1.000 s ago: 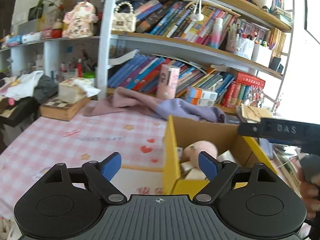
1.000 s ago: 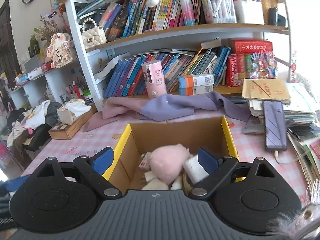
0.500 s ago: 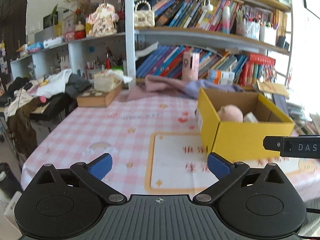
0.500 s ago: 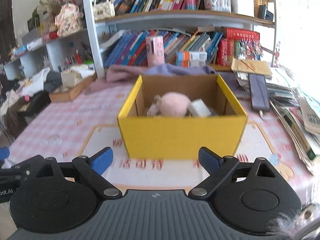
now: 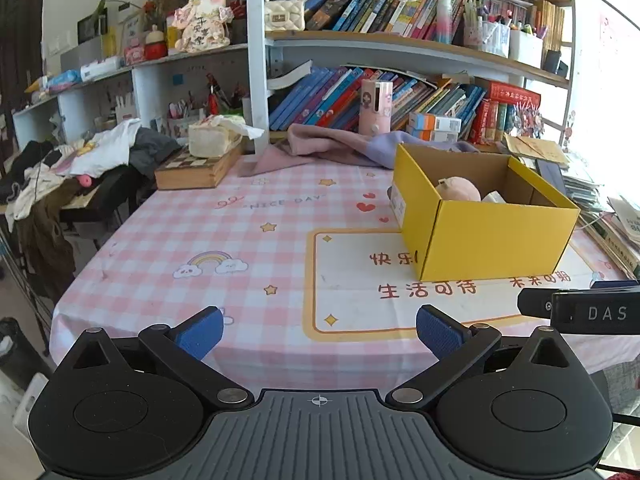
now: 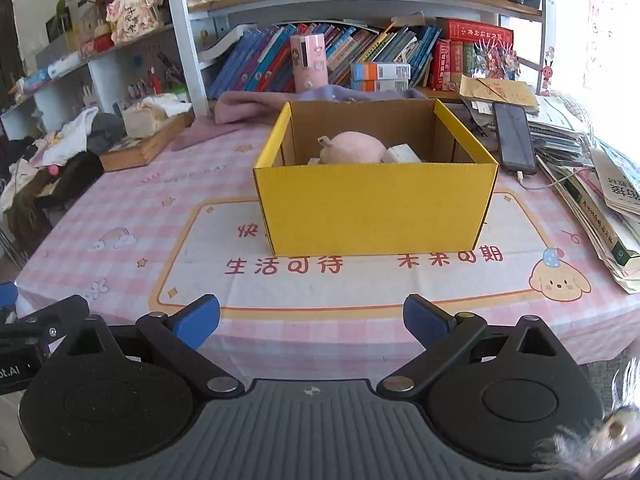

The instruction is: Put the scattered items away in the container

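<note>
A yellow cardboard box (image 6: 376,204) stands on the pink checked tablecloth (image 6: 120,208); it also shows at the right of the left wrist view (image 5: 492,240). Inside it lie a pink plush toy (image 6: 352,148) and a white block (image 6: 402,154); the plush toy also shows in the left wrist view (image 5: 458,189). My right gripper (image 6: 312,320) is open and empty, held back at the table's near edge, facing the box. My left gripper (image 5: 318,332) is open and empty, near the table's front edge, left of the box. The side of the right gripper (image 5: 580,312) shows at the right of the left wrist view.
A bookshelf (image 5: 400,40) full of books runs along the back. A purple cloth (image 5: 340,148) and a wooden box with tissues (image 5: 196,168) lie at the far side. A phone (image 6: 514,136) and stacked papers (image 6: 600,200) lie right of the box. Clothes (image 5: 60,168) pile up at left.
Both grippers have pulled back from above the box to the table's near edge. The box now looks farther off. Both stay open and empty.
</note>
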The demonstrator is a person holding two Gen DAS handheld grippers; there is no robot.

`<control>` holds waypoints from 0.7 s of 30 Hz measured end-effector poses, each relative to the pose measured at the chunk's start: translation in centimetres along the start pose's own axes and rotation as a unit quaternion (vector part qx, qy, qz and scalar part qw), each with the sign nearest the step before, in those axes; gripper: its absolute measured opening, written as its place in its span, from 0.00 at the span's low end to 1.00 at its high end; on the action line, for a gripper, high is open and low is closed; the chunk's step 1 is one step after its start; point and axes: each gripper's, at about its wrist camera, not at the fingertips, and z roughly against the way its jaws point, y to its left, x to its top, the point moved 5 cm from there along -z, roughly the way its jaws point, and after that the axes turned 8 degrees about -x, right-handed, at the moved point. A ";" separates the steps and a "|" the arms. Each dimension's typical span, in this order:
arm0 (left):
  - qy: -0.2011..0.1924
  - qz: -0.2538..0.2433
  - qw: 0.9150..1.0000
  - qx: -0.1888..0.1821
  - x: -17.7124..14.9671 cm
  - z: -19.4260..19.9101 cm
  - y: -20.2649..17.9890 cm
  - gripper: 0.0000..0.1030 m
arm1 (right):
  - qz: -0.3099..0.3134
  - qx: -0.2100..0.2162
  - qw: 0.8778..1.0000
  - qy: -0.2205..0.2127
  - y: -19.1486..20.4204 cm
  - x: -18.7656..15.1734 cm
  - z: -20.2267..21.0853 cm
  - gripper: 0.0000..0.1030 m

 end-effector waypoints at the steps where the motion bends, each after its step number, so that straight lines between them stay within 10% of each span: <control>1: 0.001 0.001 1.000 0.000 0.0 0.0 0.0 1.00 | 0.000 0.000 1.000 0.001 0.0 0.0 0.0 0.97; 21: 0.038 0.010 0.999 -0.014 -1.0 -0.7 -0.2 1.00 | 0.016 -0.022 0.999 0.032 -0.3 -1.4 0.5 0.98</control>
